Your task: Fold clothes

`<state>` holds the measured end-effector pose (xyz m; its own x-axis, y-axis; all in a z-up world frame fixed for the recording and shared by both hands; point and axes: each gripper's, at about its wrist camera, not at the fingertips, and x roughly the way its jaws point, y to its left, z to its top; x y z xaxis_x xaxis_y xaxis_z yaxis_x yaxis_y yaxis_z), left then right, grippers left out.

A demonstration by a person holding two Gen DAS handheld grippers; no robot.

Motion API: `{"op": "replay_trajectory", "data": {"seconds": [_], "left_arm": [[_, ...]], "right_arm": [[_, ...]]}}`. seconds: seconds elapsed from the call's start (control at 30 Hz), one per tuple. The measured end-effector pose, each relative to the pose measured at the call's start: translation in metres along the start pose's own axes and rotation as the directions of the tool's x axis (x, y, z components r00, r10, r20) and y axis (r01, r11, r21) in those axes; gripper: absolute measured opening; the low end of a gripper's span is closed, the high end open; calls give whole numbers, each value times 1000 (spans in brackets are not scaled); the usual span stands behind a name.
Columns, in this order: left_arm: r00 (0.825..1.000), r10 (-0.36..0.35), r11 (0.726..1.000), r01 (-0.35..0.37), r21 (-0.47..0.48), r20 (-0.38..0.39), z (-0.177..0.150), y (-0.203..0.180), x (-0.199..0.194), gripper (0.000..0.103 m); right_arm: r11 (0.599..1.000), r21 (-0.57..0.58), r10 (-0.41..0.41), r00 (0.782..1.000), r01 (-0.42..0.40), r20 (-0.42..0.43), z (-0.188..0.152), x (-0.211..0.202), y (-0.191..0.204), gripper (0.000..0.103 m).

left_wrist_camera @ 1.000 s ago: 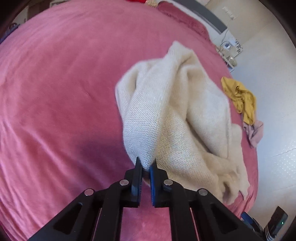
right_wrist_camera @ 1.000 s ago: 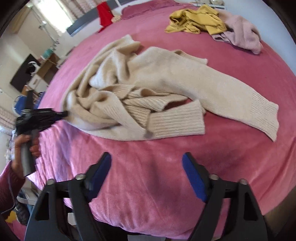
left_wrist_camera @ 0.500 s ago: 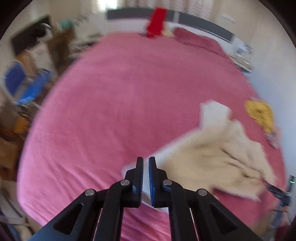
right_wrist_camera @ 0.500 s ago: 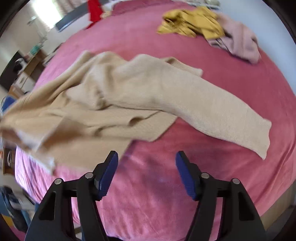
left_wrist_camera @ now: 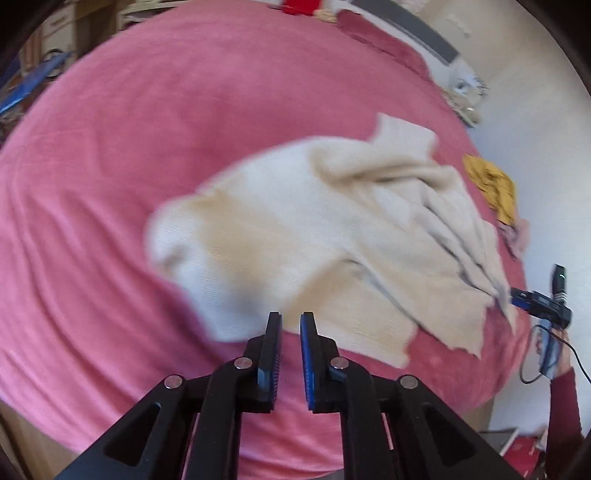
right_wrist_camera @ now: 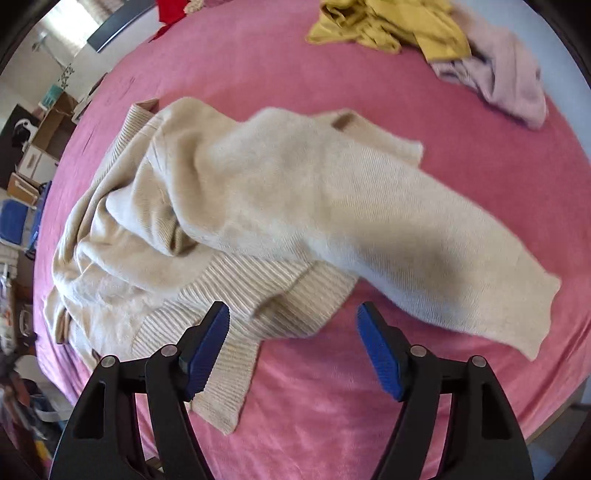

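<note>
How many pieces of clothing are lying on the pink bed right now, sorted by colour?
Cream: 1, the sweater
Mustard yellow: 1, the crumpled garment
Pale pink: 1, the bunched garment
Red: 1, an item at the far edge, too cut off to identify
Total: 4

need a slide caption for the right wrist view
Opening right hand-held gripper above the hem of a rumpled cream sweater on a pink bed.
</note>
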<state>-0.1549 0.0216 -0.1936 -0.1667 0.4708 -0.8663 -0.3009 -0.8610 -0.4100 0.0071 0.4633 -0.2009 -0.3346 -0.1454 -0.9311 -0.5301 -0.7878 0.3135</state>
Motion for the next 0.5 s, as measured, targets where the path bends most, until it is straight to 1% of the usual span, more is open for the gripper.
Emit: {"op": "replay_trajectory", "data": {"seconds": [0.03,0.07,0.1,0.17,0.2,0.23,0.27,0.33,0.37,0.43,0.47,0.5], "left_arm": [[999,-38,999,39,13,-15,-7,-17,11,11],[997,-67,997,68,31,-33,-13,-35,22,11],[996,-78,996,80,48,-40,-18,-50,31,11],[993,-87,994,92,65,-80,-23,-71,50,12],[993,-76,994,82,67,-95,-25,-78,59,12],[993,-55,996,62,67,-106,-26,-81,66,12],[994,-19,998,25,58,-108,-27,-82,76,12],[994,40,999,-38,20,-101,-28,-74,82,12],[995,51,999,-52,-16,-83,-30,-66,78,12],[998,61,993,-63,-101,-23,-34,-46,61,12],[997,70,988,-68,-141,15,-36,-34,51,12],[995,92,981,-84,-174,37,-35,-23,43,12]], "right_arm": [[998,10,55,998,-54,-36,-5,5,-4,75],[992,-6,122,989,-123,-85,-14,11,1,76],[984,-34,169,977,-175,-132,-26,17,9,79],[970,-76,211,957,-229,-200,-51,32,25,82],[964,-90,226,948,-251,-224,-62,39,32,82],[963,-88,231,947,-256,-221,-71,47,35,82],[963,-80,235,949,-256,-211,-77,54,36,82],[972,-18,228,961,-234,-157,-80,62,29,82],[973,12,228,966,-229,-124,-82,64,25,82],[966,66,253,967,-250,-38,-86,56,17,82],[964,70,259,966,-256,-22,-87,52,16,83],[959,73,275,961,-272,-31,-89,53,16,83]]}}
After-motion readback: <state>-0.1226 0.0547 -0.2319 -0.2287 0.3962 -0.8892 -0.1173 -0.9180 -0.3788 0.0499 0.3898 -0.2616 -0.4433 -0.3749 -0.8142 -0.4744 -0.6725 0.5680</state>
